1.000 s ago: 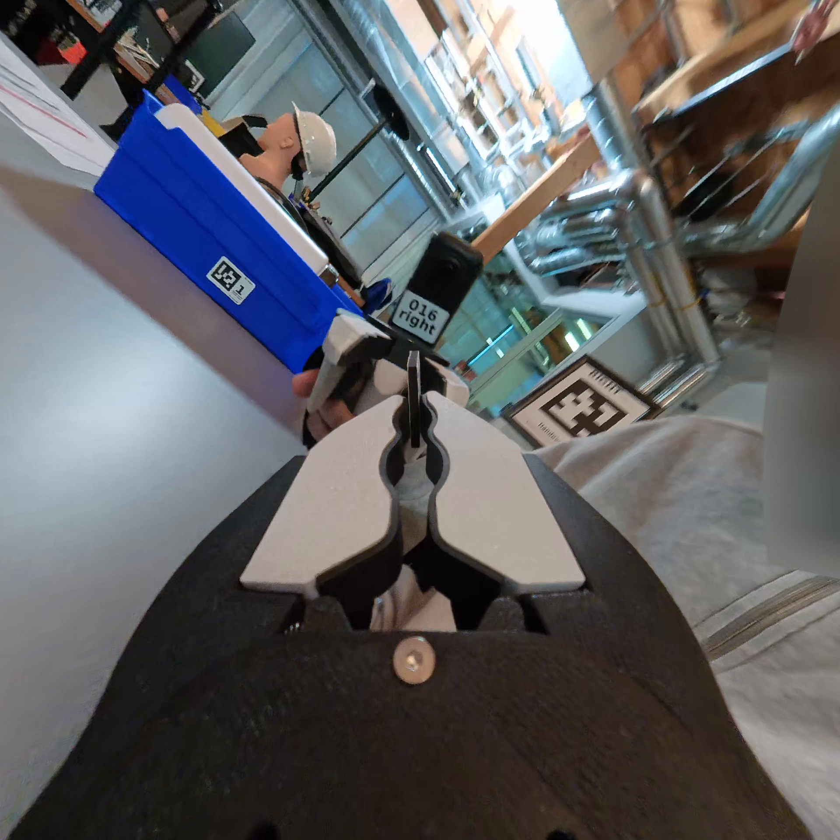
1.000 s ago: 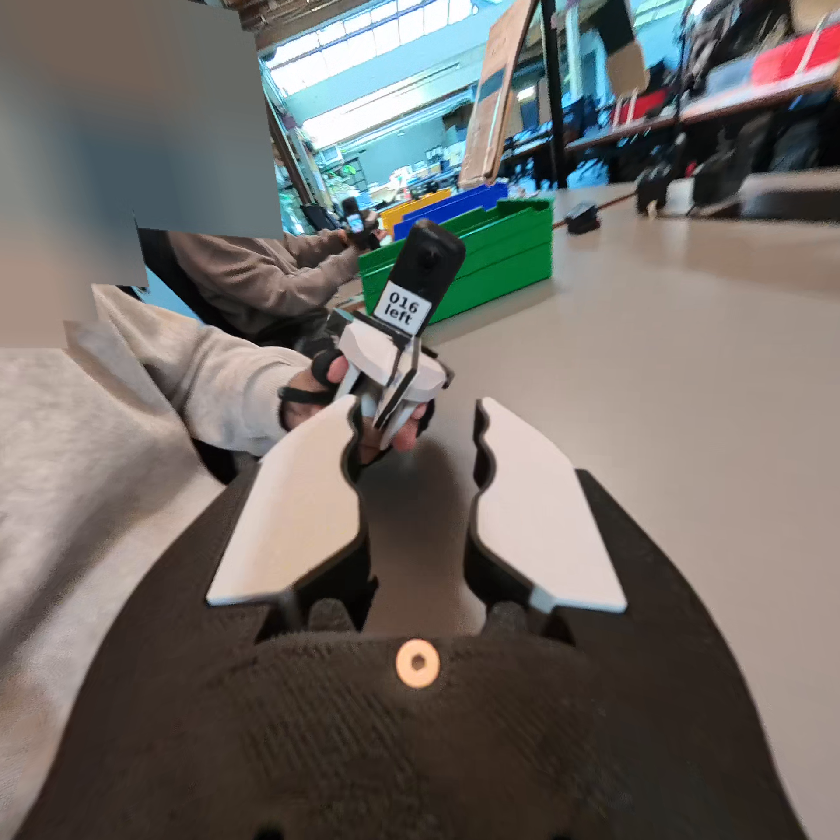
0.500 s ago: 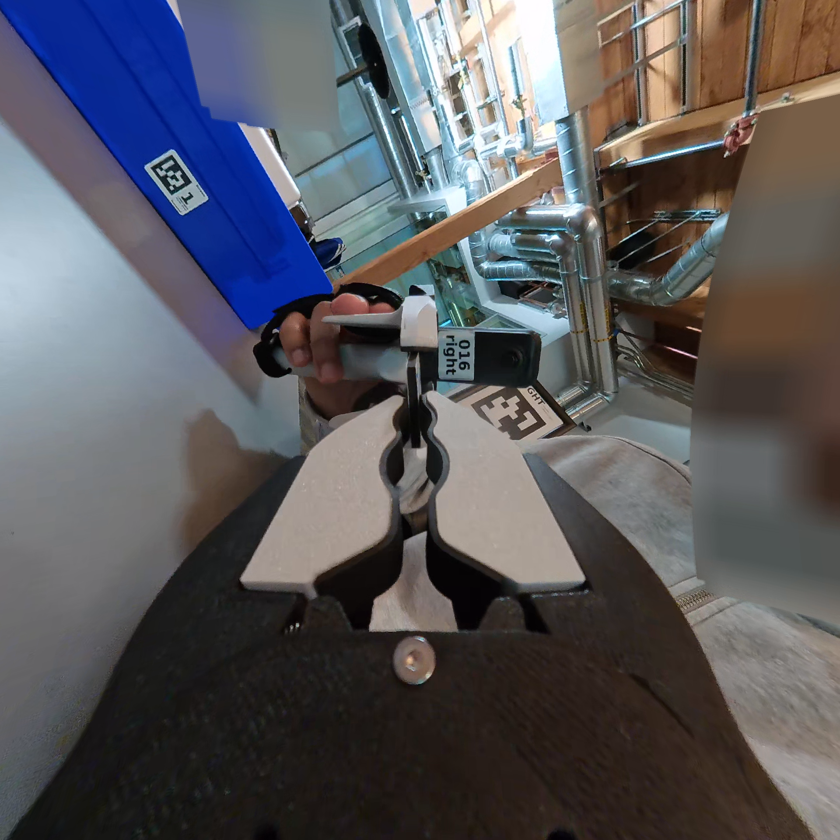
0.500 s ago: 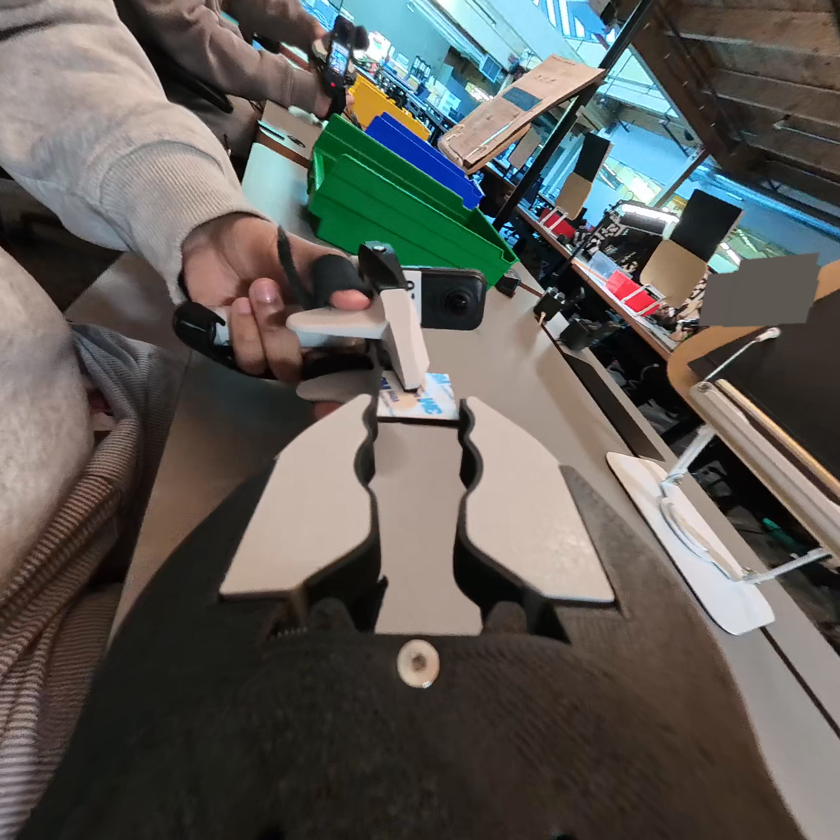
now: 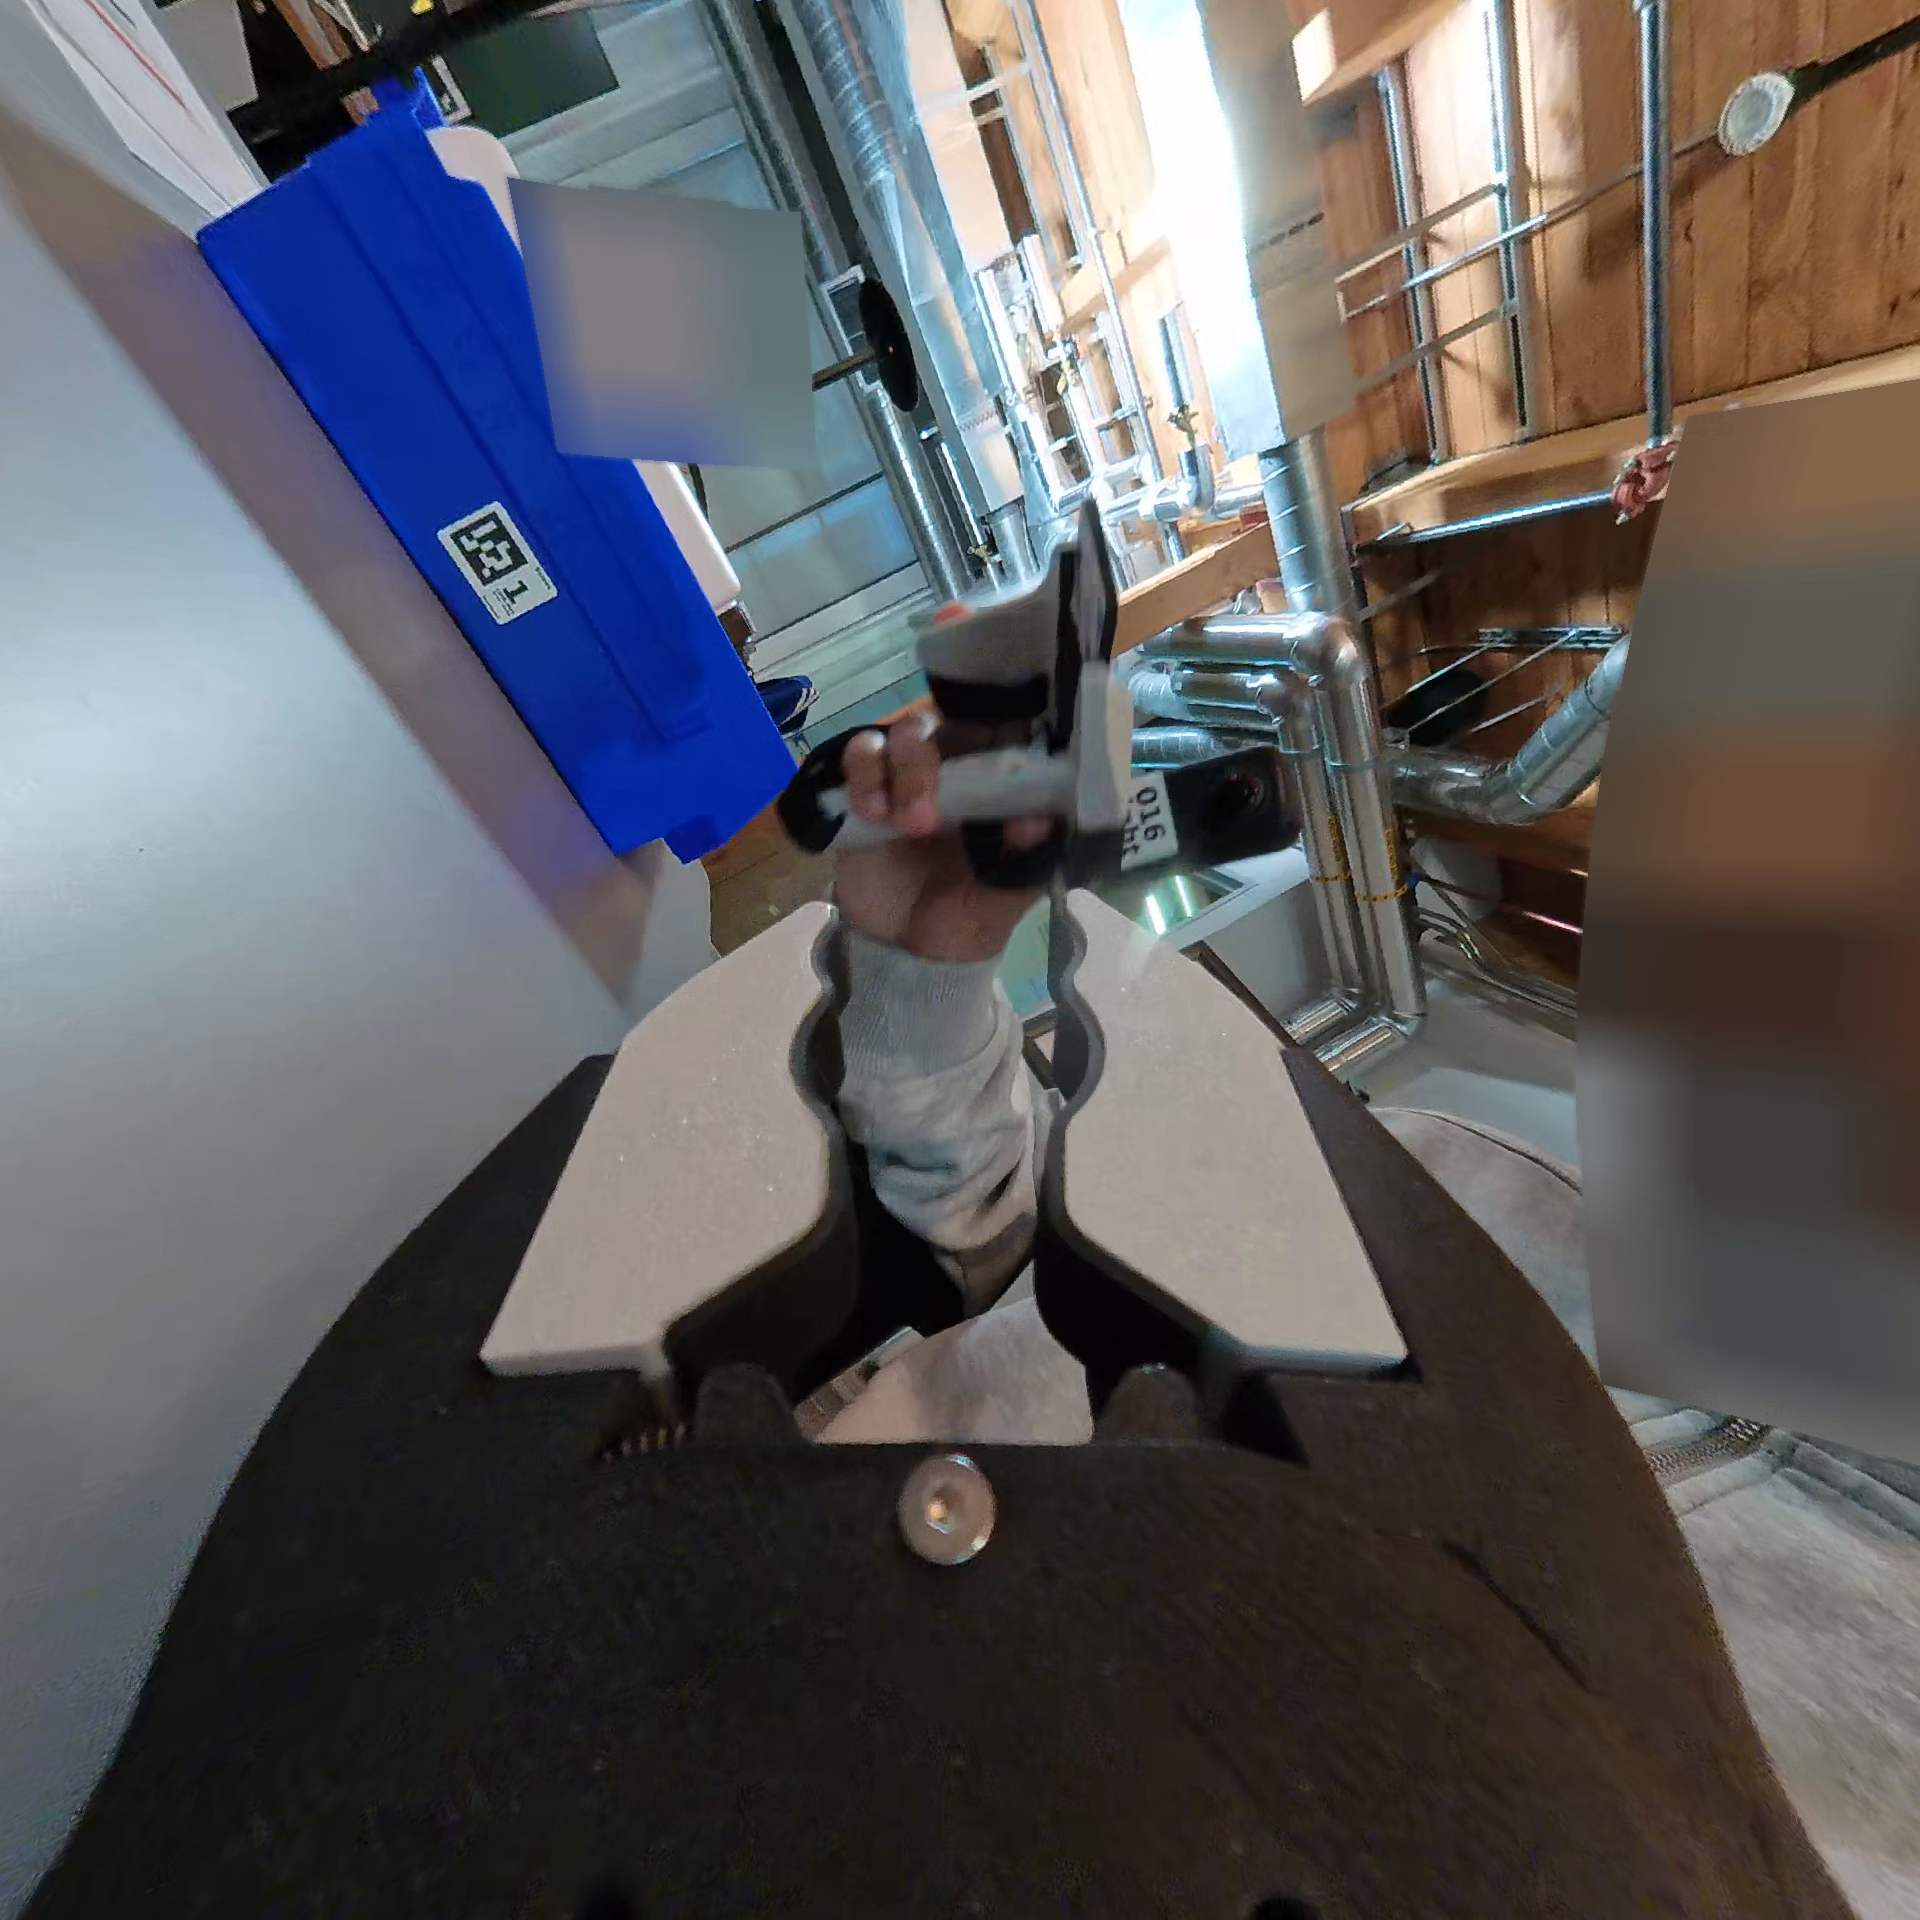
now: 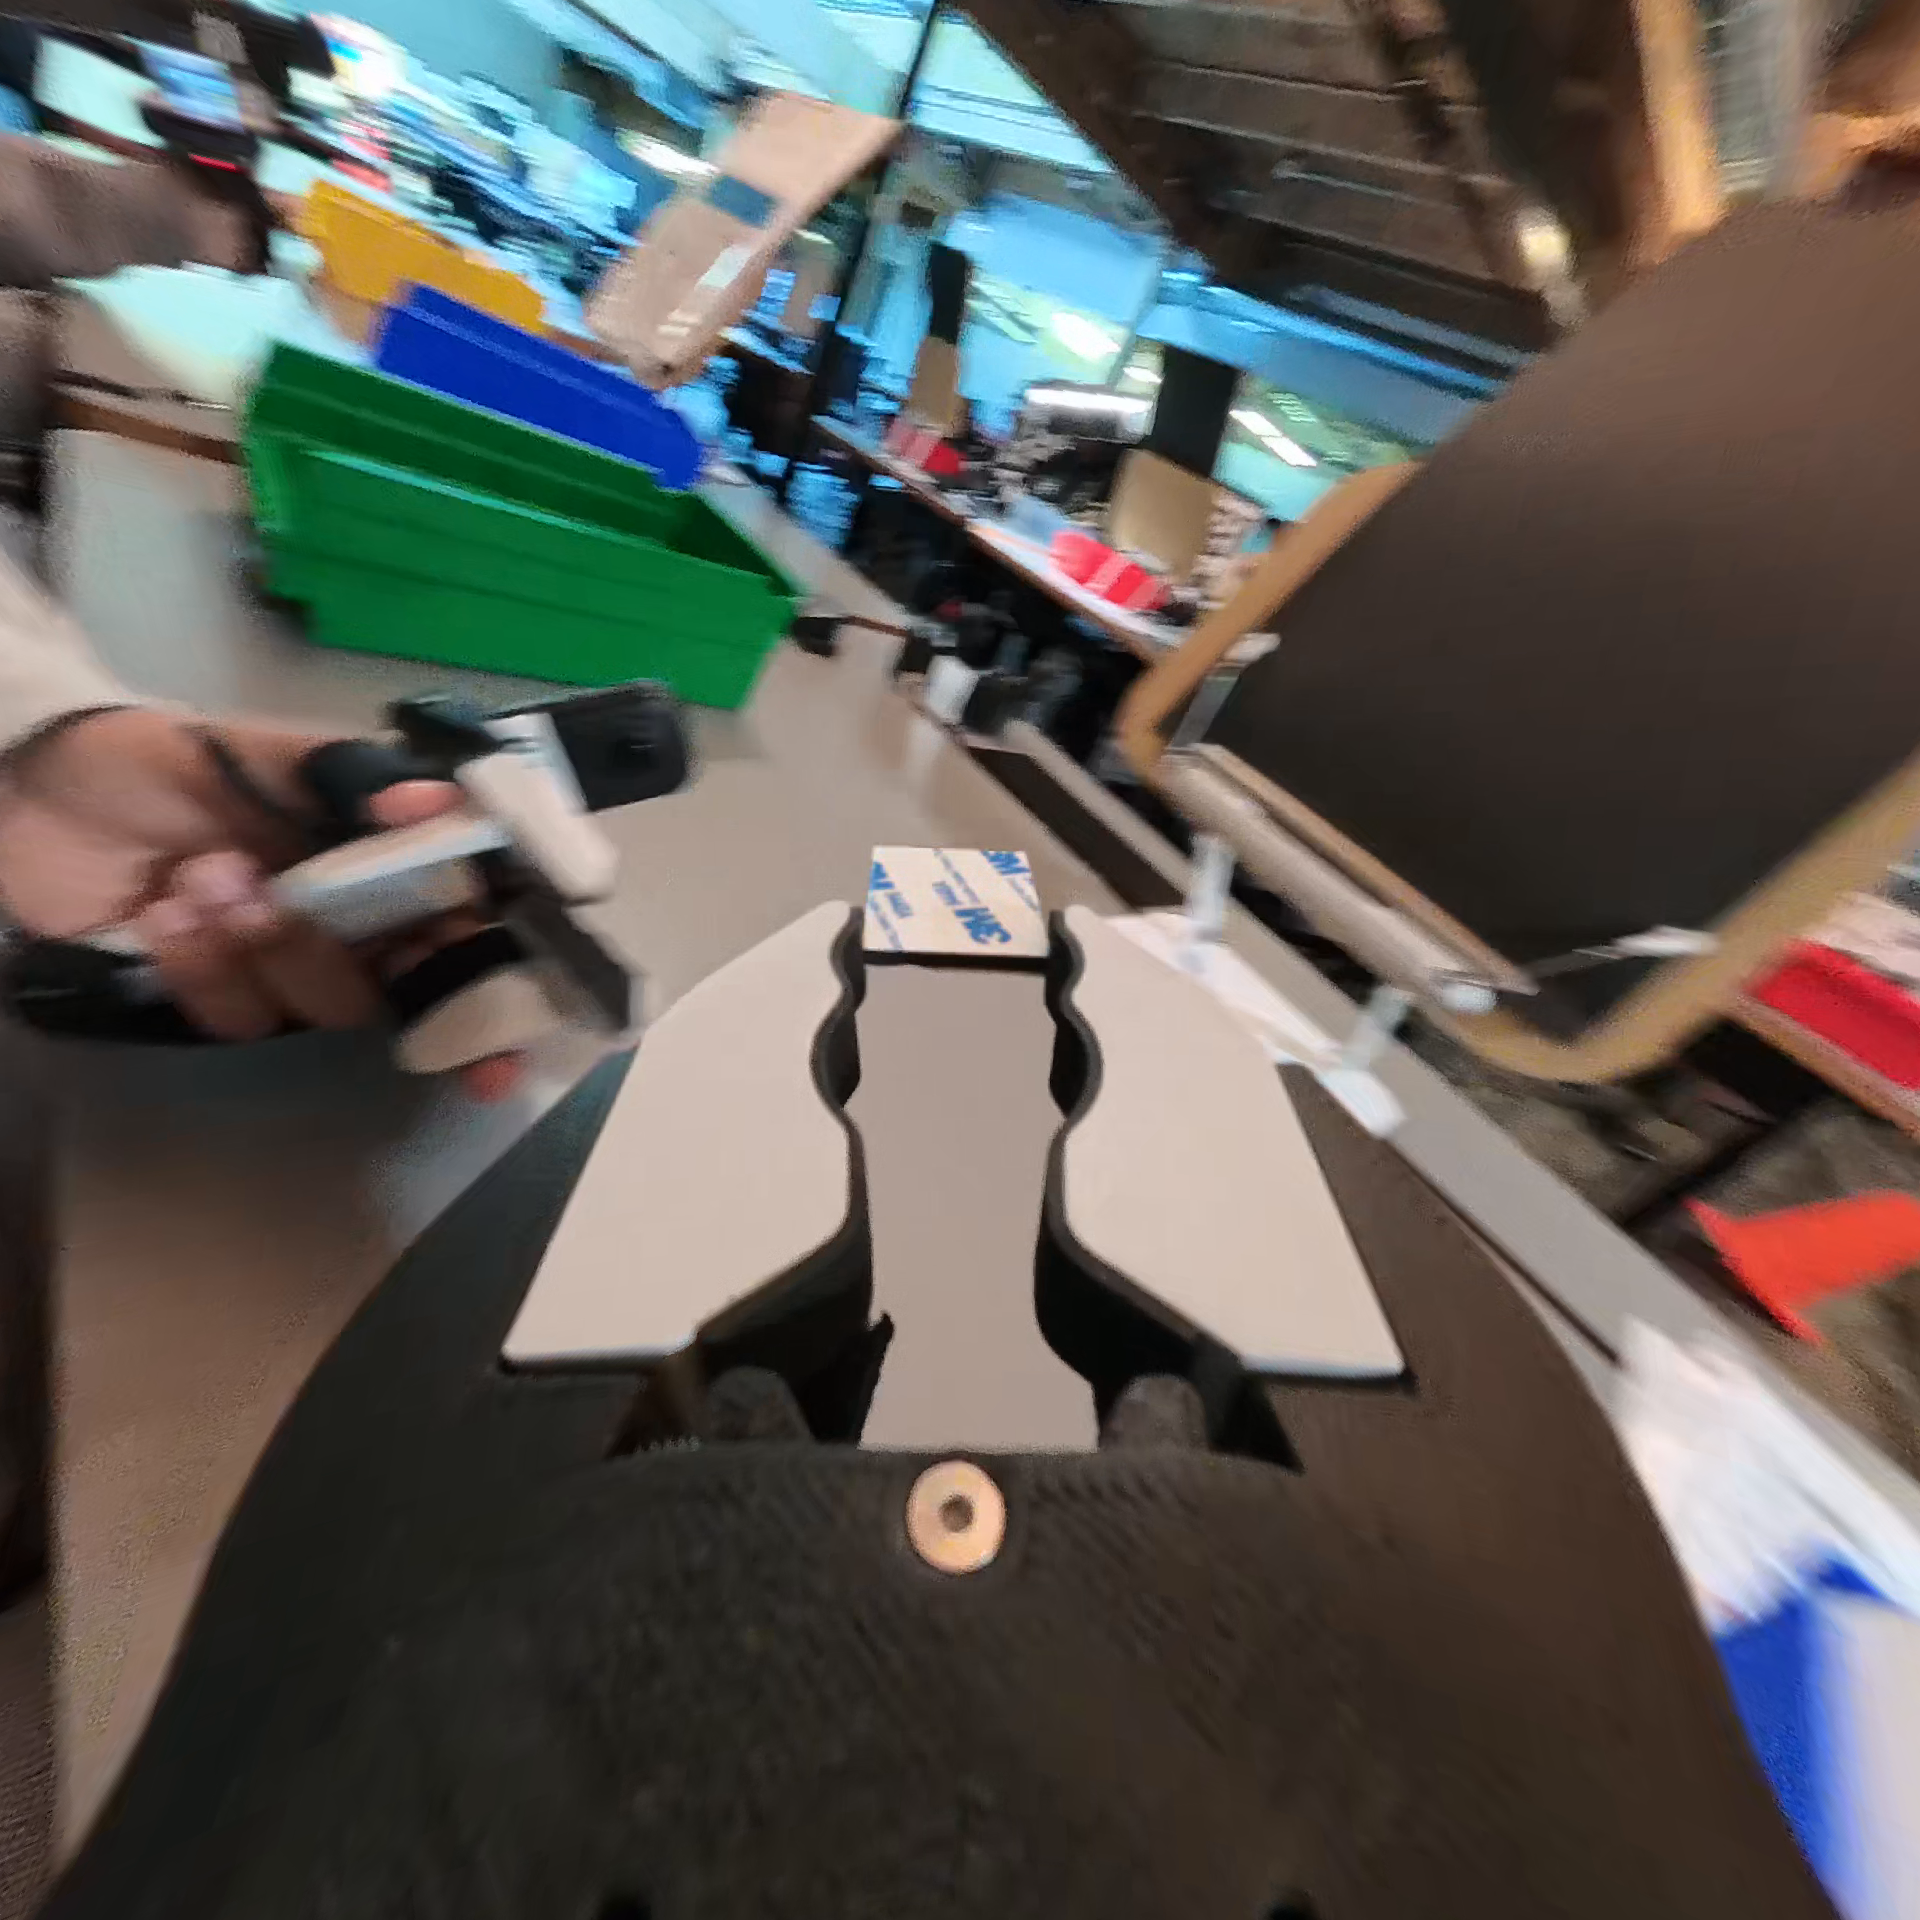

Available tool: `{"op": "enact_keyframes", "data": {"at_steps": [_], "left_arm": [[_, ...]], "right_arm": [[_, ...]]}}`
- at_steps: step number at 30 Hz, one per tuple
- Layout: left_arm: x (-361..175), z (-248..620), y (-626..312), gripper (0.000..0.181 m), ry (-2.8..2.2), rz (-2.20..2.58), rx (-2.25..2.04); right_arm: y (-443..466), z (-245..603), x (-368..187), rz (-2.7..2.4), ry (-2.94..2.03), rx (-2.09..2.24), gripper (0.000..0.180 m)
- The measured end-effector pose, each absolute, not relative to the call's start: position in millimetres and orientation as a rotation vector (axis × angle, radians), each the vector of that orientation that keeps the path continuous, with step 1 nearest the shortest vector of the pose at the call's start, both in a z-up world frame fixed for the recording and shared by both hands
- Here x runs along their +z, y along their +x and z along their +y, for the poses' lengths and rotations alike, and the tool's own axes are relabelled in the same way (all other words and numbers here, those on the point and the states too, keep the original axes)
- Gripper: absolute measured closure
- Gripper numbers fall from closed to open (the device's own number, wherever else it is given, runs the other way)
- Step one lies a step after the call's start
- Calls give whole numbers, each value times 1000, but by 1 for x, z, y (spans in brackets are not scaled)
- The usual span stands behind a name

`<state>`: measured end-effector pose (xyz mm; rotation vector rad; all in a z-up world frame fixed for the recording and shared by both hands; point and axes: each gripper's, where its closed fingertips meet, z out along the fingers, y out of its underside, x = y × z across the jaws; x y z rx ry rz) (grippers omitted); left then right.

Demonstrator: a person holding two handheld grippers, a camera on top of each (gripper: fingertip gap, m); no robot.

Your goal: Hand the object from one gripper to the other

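The object is a thin flat black plate point(image 6: 956, 1143) with a white, blue-printed backing sheet point(image 6: 954, 902) at its far end. My right gripper point(image 6: 954, 925) is shut on it, fingertips pressing both long edges. In the left wrist view the plate point(image 5: 1059, 956) shows edge-on as a thin dark line, hanging from the right gripper point(image 5: 1086, 727) held in a hand. My left gripper point(image 5: 951, 925) is open and holds nothing; the plate's lower end lies close to its right finger's inner edge. In the right wrist view the left gripper point(image 6: 540, 831) is blurred at the left.
A blue bin point(image 5: 499, 499) stands on the grey table point(image 5: 156, 935). Green bins point(image 6: 499, 561) with a blue one point(image 6: 530, 395) behind stand farther along the table. A white stand point(image 6: 1247, 987) and a large tilted dark board point(image 6: 1558, 675) are at the right.
My left gripper has opened and let go of the plate. My right gripper has shut on it. The two grippers have shifted apart; the right wrist view is blurred by motion.
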<state>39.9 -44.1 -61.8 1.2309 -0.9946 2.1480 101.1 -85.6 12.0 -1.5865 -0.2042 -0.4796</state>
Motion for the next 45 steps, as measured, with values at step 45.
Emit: {"op": "enact_keyframes", "data": {"at_steps": [45], "left_arm": [[-65,-87,16,149,1151,-1610,2127]], "right_arm": [[97,-34,-80,76,-1840,-165,118]]}}
